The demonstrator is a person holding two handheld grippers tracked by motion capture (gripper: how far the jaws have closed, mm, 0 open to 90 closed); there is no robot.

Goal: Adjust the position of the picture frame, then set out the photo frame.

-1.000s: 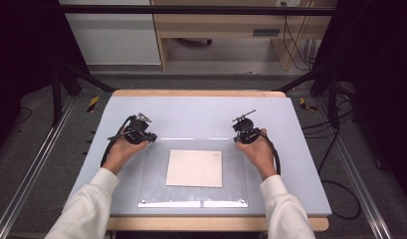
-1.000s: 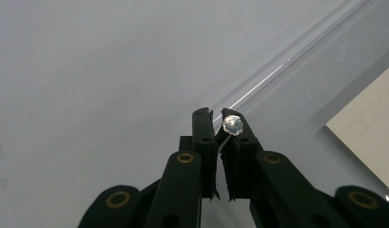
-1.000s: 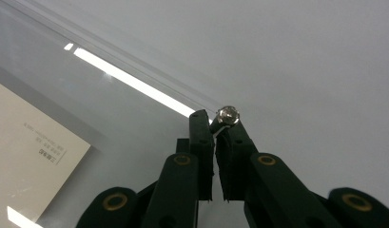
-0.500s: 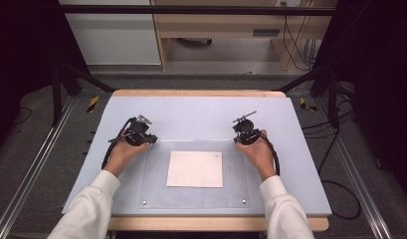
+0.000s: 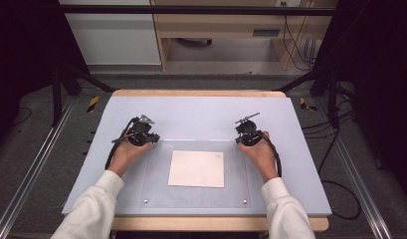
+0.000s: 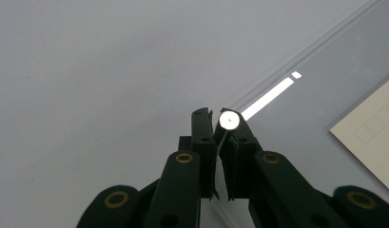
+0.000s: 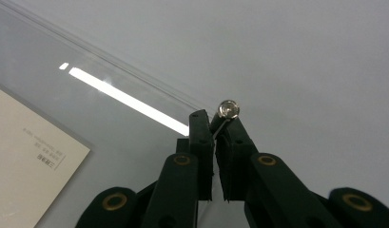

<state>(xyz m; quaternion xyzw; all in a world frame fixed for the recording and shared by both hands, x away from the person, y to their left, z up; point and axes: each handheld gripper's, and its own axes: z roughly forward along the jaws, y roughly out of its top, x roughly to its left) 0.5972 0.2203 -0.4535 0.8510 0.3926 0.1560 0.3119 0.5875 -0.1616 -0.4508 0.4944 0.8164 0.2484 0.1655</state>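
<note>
the left claw (image 5: 150,138) sits at the far left corner of a clear acrylic sheet (image 5: 156,184) that lies flat on the pale blue table (image 5: 201,112). in the left gripper view its two black jaws are clenched on the corner edge of the sheet (image 6: 296,114), right at a round corner stud (image 6: 228,119) that catches the light; the thin edge of the plate runs down between the pads. the person's left hand (image 5: 125,152) wraps the gripper from behind, a white sleeve (image 5: 94,209) trailing to the bottom of the high view.

the right claw (image 5: 242,135) mirrors it at the far right corner of the same sheet. in the right gripper view its jaws are likewise clenched on the plate's edge (image 7: 87,99), with a silver corner stud (image 7: 228,109) just above the tips. the right hand (image 5: 260,154) holds that gripper, its cable looping beside the wrist.

under the clear sheet, near its middle, lies a cream sheet of paper (image 5: 197,168), well apart from both claws; a corner with faint printed boxes shows in the left gripper view (image 6: 373,137), and a corner with small print in the right gripper view (image 7: 25,156). two more studs mark the near corners of the sheet, one at left (image 5: 145,201) and one at right (image 5: 245,201). a bright strip of reflected light runs along the far edge of the plate between the claws.
</note>
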